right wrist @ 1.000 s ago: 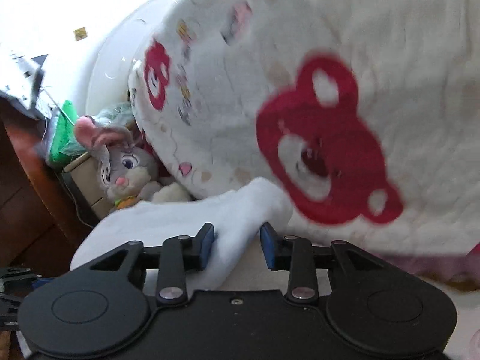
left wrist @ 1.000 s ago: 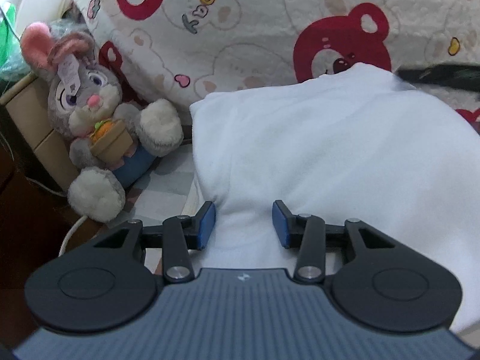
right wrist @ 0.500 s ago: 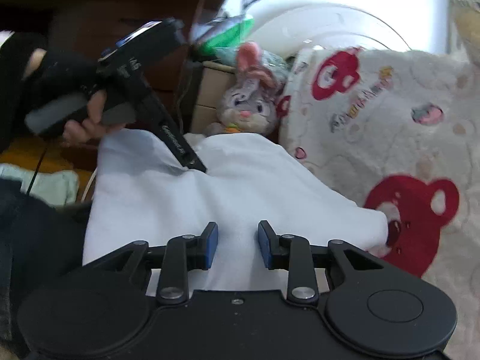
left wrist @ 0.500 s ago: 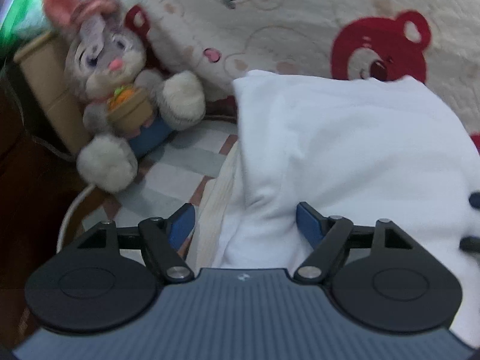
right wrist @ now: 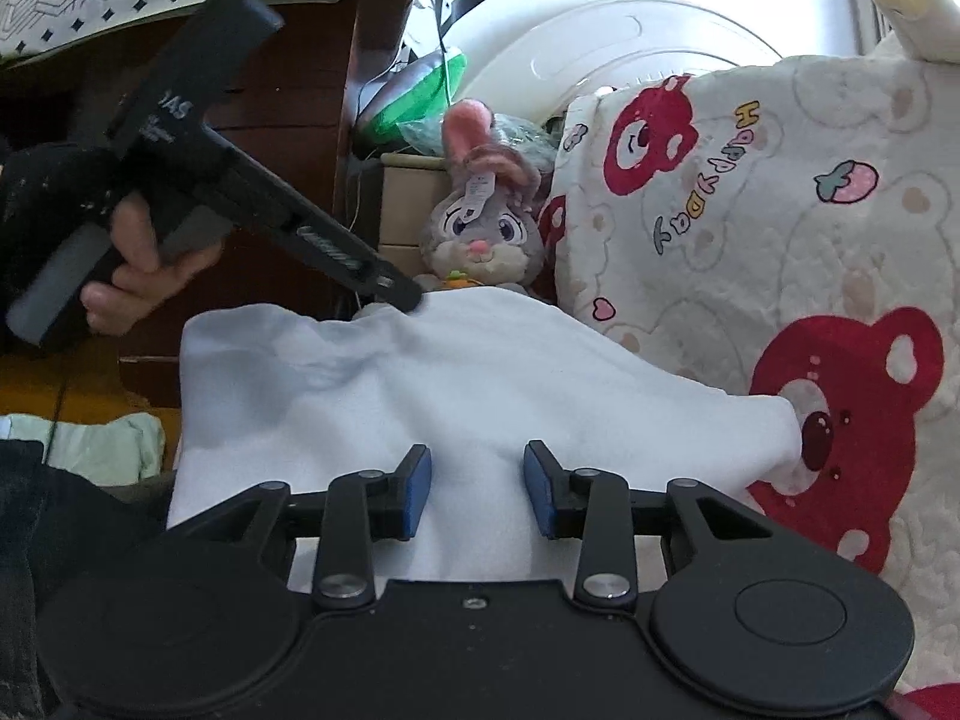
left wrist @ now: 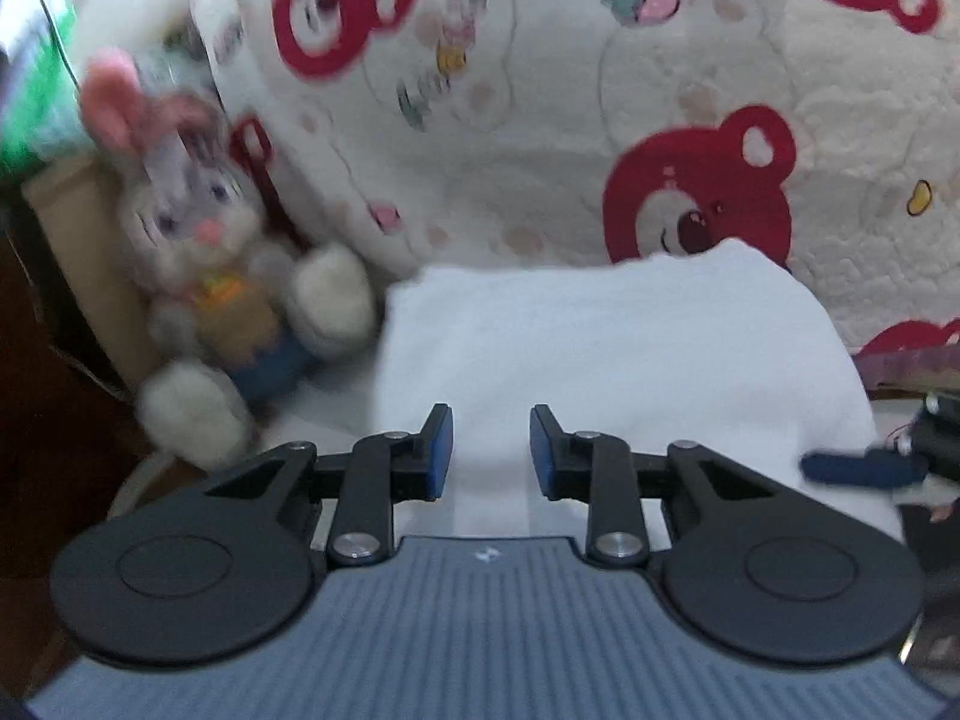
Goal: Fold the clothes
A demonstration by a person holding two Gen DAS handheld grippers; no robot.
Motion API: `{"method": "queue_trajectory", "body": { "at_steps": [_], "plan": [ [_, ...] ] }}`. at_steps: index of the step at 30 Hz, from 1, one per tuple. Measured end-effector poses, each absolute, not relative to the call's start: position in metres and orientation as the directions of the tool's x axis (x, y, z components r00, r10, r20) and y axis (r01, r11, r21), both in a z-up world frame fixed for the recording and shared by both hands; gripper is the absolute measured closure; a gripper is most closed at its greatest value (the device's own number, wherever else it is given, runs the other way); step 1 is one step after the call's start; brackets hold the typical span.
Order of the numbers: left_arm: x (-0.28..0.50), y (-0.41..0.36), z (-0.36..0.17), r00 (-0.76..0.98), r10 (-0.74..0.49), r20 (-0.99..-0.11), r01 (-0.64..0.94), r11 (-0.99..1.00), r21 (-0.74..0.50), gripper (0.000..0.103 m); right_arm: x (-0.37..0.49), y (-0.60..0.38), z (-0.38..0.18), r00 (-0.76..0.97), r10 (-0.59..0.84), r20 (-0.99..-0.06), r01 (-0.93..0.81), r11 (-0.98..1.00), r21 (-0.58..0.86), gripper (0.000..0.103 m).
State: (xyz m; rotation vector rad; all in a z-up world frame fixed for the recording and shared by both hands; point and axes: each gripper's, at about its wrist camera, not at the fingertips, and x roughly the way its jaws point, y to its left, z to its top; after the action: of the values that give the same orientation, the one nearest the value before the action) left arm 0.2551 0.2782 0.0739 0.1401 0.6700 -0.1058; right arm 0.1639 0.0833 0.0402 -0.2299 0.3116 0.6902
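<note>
Quilt (left wrist: 540,150), one white garment (left wrist: 600,348), within both jaws: left hand-held gripper (left wrist: 491,450) closing, right hand-held gripper (right wrist: 477,489) opening.

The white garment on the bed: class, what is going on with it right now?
A person is folding a soft white fabric garment on a bed, with a hand-held two-finger tool in each hand. The left tool is closing, with white cloth between its blue pads; whether they pinch it is unclear. The right tool is opening over the garment's near part. A grey plush rabbit and a cream bear-print quilt sit behind.
</note>
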Motion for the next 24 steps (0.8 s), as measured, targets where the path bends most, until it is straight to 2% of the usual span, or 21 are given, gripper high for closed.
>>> {"method": "queue_trajectory", "body": {
  "at_steps": [2,3,9,13,15,19,20,22,23,24],
  "plan": [
    [0.287,0.271,0.059,0.667,0.015,-0.745,0.121,0.984,0.128,0.077,0.165,0.085,0.04,0.725,0.587,-0.36,-0.656,0.747,-0.103,0.062],
    [0.296,0.269,0.054,0.637,0.033,-0.77,0.114,0.984,0.137,0.077,0.165,0.085,0.04,0.724,0.587,-0.363,-0.657,0.747,-0.103,0.062],
    [0.304,0.24,0.036,0.649,0.181,-0.739,0.115,0.937,0.331,0.079,0.17,0.095,0.035,0.745,0.567,-0.352,-0.638,0.76,-0.126,0.062],
    [0.305,0.24,0.039,0.663,0.171,-0.729,0.089,0.949,0.303,0.081,0.16,0.098,0.04,0.785,0.536,-0.309,-0.592,0.796,-0.124,0.06],
    [0.303,0.242,0.04,0.666,0.171,-0.726,0.08,0.952,0.297,0.08,0.141,0.098,0.043,0.771,0.565,-0.293,-0.607,0.792,-0.07,0.058],
    [0.298,0.239,0.042,0.68,0.18,-0.711,0.077,0.947,0.313,0.08,0.101,0.108,0.026,0.699,0.633,-0.333,-0.688,0.722,-0.072,0.057],
    [0.294,0.24,0.045,0.693,0.188,-0.696,0.068,0.944,0.322,0.076,0.097,0.104,0.025,0.661,0.672,-0.335,-0.714,0.7,-0.004,0.056],
    [0.286,0.241,0.052,0.719,0.204,-0.664,0.047,0.939,0.34,0.063,0.089,0.094,0.024,0.576,0.748,-0.329,-0.756,0.64,0.133,0.056],
    [0.281,0.243,0.056,0.729,0.222,-0.647,0.024,0.937,0.349,0.053,0.087,0.088,0.026,0.516,0.793,-0.324,-0.781,0.591,0.203,0.058],
    [0.272,0.245,0.06,0.736,0.225,-0.638,0.005,0.941,0.338,0.051,0.085,0.08,0.028,0.479,0.82,-0.313,-0.792,0.557,0.25,0.058]
  ]
}}
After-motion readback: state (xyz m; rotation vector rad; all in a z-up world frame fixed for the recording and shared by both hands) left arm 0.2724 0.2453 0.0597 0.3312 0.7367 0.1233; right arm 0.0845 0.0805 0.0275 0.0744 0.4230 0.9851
